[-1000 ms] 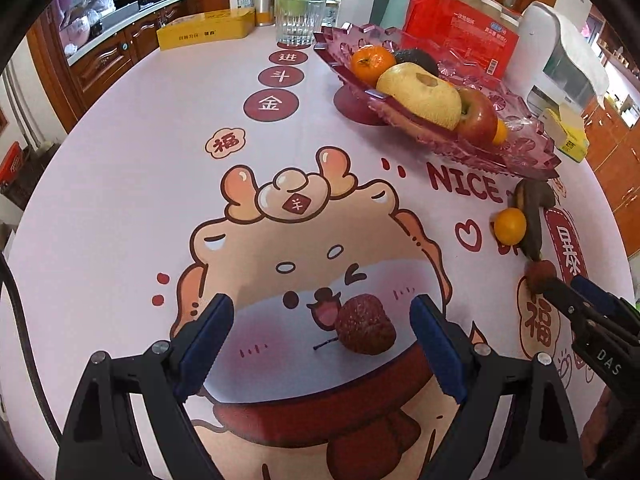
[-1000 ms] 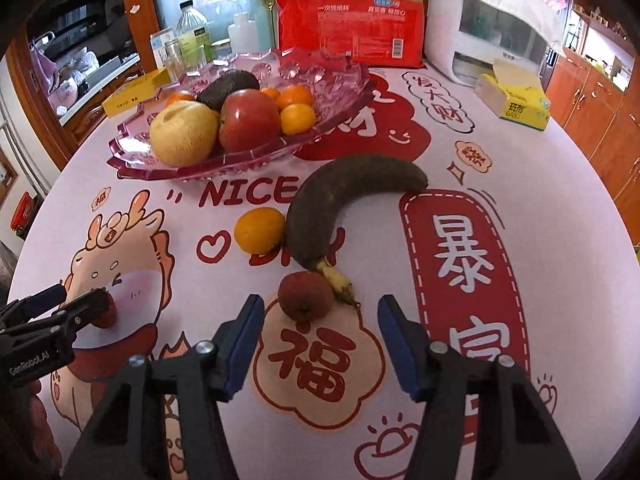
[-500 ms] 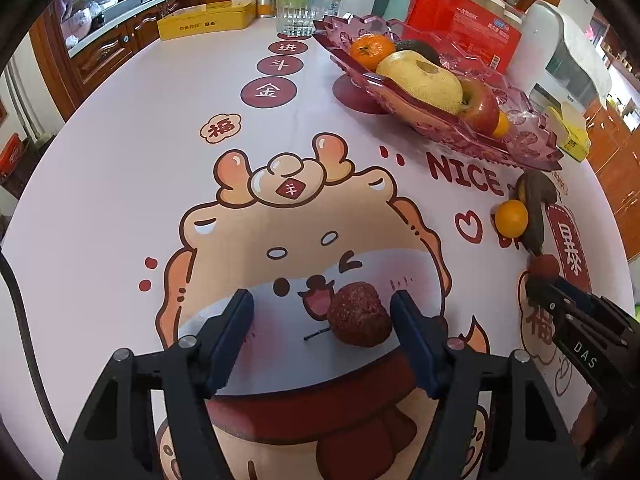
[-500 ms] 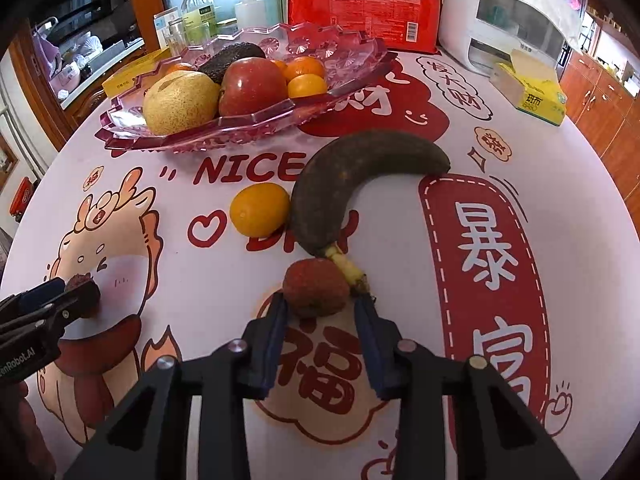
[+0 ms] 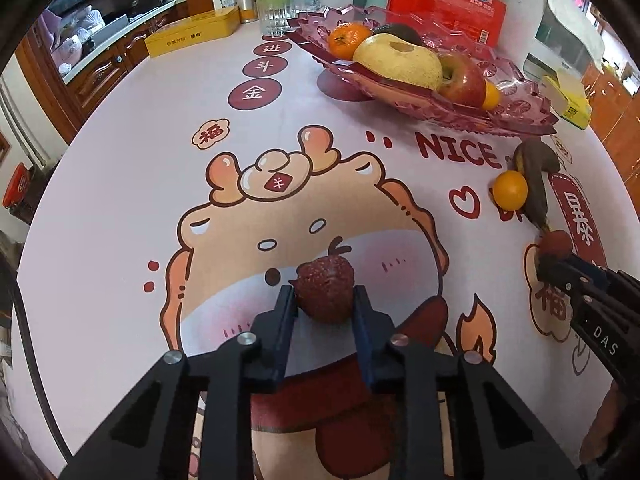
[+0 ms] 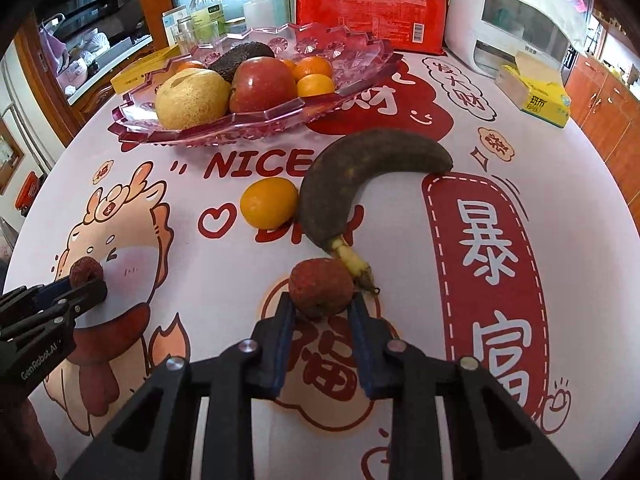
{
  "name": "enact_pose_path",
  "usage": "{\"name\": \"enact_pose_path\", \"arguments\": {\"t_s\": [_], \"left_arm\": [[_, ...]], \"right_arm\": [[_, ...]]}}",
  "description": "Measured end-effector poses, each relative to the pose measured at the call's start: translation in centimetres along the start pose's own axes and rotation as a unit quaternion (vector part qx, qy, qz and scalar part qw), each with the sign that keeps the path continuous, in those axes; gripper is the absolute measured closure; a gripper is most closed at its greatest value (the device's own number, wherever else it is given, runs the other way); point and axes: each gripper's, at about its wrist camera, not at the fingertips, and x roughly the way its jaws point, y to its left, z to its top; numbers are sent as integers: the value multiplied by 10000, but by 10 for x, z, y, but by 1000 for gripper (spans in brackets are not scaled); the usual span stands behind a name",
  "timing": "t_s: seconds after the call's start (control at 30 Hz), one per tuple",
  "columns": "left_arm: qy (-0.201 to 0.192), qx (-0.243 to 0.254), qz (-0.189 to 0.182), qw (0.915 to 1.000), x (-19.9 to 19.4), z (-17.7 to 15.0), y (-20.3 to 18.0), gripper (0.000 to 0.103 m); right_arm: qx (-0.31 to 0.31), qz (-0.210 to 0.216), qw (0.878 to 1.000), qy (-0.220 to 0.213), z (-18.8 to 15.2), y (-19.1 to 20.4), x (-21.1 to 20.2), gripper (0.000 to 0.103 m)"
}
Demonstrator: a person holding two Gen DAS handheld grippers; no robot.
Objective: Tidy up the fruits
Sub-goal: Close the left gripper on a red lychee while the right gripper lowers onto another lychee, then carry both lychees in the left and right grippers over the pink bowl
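My left gripper (image 5: pixel 324 298) is shut on a dark red lychee (image 5: pixel 325 290) at the tablecloth's cartoon face. My right gripper (image 6: pixel 322 300) is shut on a lighter red lychee (image 6: pixel 321 287) next to the stem of a blackened banana (image 6: pixel 360 176). A small orange (image 6: pixel 269 208) lies left of the banana. A pink glass fruit tray (image 6: pixel 280 110) at the back holds a pear, an apple, oranges and an avocado. The left gripper with its lychee shows in the right wrist view (image 6: pixel 86 280). The right gripper shows in the left wrist view (image 5: pixel 554 258).
A red pack of paper cups (image 6: pixel 370 6), a white appliance (image 6: pixel 516 28) and a yellow tissue box (image 6: pixel 536 94) stand behind the tray. A glass (image 5: pixel 278 12), bottles and a yellow tin (image 5: pixel 192 32) stand at the far left edge.
Both grippers have closed from wide open onto their lychees. Each moved forward a little toward its fruit.
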Motion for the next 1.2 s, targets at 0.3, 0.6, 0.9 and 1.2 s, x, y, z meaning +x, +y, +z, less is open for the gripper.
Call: {"name": "enact_pose_path", "arguments": {"t_s": [0.3,0.6,0.9,1.2], "left_arm": [[-217,168,-136,9995,-22,-1,-6,79],[-650,322,-341,9968,-69,7,-13,79],[-895,348,-815,9920,-129,30,-10,79],[-1485,443,-1010,9827,-204,78,-4,79]], "right_arm": [[-25,22,9998,-183,2,1,-21,76],[-26,178,9984,-533,7,8,-68,77],[-249,367,9934,-1054,15,24,-134,77],[-524,390,9855,-1563,62,26,-203,77]]}}
